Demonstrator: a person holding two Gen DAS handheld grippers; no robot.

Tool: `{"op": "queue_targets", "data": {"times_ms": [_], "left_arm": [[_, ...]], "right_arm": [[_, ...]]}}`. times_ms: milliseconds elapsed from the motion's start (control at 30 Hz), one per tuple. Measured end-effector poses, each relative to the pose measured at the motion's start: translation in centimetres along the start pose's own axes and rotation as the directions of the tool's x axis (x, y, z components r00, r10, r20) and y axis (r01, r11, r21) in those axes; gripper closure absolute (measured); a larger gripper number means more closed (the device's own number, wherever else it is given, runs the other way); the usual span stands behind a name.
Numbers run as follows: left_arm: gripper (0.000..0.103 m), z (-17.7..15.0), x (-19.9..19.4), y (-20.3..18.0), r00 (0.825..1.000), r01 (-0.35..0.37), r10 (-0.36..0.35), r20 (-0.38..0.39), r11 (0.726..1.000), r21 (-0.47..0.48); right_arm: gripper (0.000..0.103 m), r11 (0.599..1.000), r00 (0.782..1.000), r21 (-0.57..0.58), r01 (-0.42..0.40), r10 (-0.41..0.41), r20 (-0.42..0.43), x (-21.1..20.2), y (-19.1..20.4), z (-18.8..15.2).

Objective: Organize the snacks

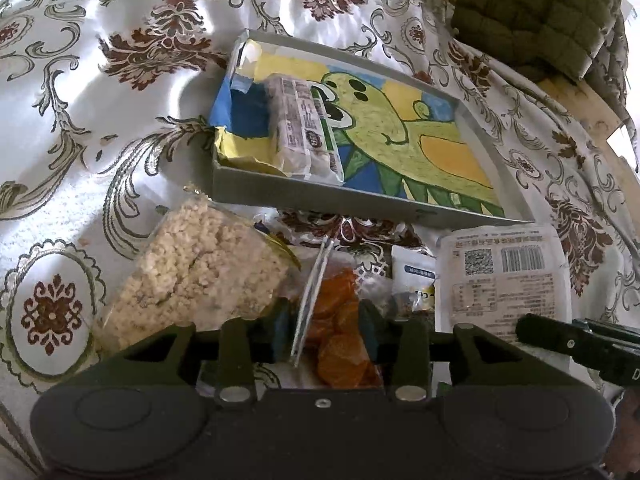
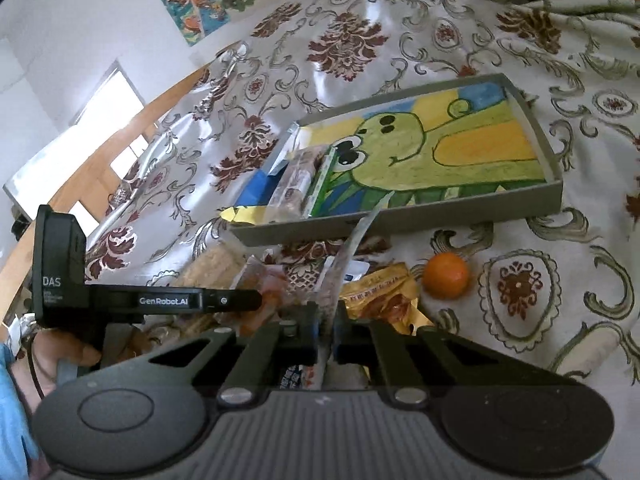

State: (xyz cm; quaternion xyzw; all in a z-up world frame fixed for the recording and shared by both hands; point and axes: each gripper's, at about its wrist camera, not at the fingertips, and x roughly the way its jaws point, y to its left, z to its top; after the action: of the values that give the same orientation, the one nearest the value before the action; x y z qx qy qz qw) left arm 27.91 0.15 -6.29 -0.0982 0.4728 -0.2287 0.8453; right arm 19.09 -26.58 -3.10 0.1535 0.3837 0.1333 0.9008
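My left gripper (image 1: 324, 328) hangs low over a heap of snack packets, its blue pads apart on either side of a clear packet of orange snacks (image 1: 340, 344), and it looks open. A clear bag of puffed-rice cake (image 1: 192, 272) lies to its left. My right gripper (image 2: 326, 320) is shut on the thin edge of a white packet (image 1: 500, 280) with a barcode, seen edge-on in the right wrist view. Beyond the heap stands a grey tray (image 1: 304, 196) lined with a green dinosaur drawing. A wrapped pack of bars (image 1: 304, 128) lies at its left end.
A mandarin (image 2: 446, 274) and a golden packet (image 2: 380, 292) lie right of the heap. A small white packet (image 1: 412, 272) sits in the middle. A green quilted cushion (image 1: 536, 12) is at the back right. The patterned cloth (image 1: 80, 80) covers the table. A hand (image 2: 60, 356) holds the left gripper.
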Motion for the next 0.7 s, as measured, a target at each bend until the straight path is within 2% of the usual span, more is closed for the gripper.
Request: {"op": "queue_targets", "data": {"times_ms": [100, 167, 200, 533, 633, 700], "left_arm": [[0.067, 0.01, -0.13, 0.05, 1.0, 0.001, -0.001, 0.003, 1.0, -0.007], [0.082, 0.1, -0.17, 0.07, 1.0, -0.028, 0.028, 0.005, 1.0, -0.007], [0.082, 0.09, -0.02, 0.05, 0.998, -0.056, 0.056, -0.003, 0.998, 0.005], [0.082, -0.04, -0.04, 0.25, 0.998, -0.055, 0.055, 0.003, 0.998, 0.001], [0.088, -0.1, -0.18, -0.03, 0.998, -0.062, 0.062, 0.014, 0.998, 0.013], [0.097, -0.15, -0.32, -0.49, 0.997, -0.077, 0.077, 0.019, 0.996, 0.038]], "right_arm": [[0.096, 1.0, 1.0, -0.024, -0.003, 0.003, 0.004, 0.0, 0.44, -0.05], [0.096, 1.0, 1.0, -0.027, -0.006, 0.006, 0.003, 0.11, 0.6, -0.12], [0.096, 1.0, 1.0, -0.023, -0.007, 0.007, 0.002, 0.15, 0.57, -0.2], [0.095, 1.0, 1.0, -0.02, -0.019, 0.019, 0.002, 0.72, 0.58, -0.54], [0.095, 1.0, 1.0, -0.006, -0.027, 0.027, 0.011, 0.68, 0.44, -0.47], [0.096, 0.999, 0.999, 0.0, -0.039, 0.039, 0.014, 0.61, 0.41, -0.43]]}}
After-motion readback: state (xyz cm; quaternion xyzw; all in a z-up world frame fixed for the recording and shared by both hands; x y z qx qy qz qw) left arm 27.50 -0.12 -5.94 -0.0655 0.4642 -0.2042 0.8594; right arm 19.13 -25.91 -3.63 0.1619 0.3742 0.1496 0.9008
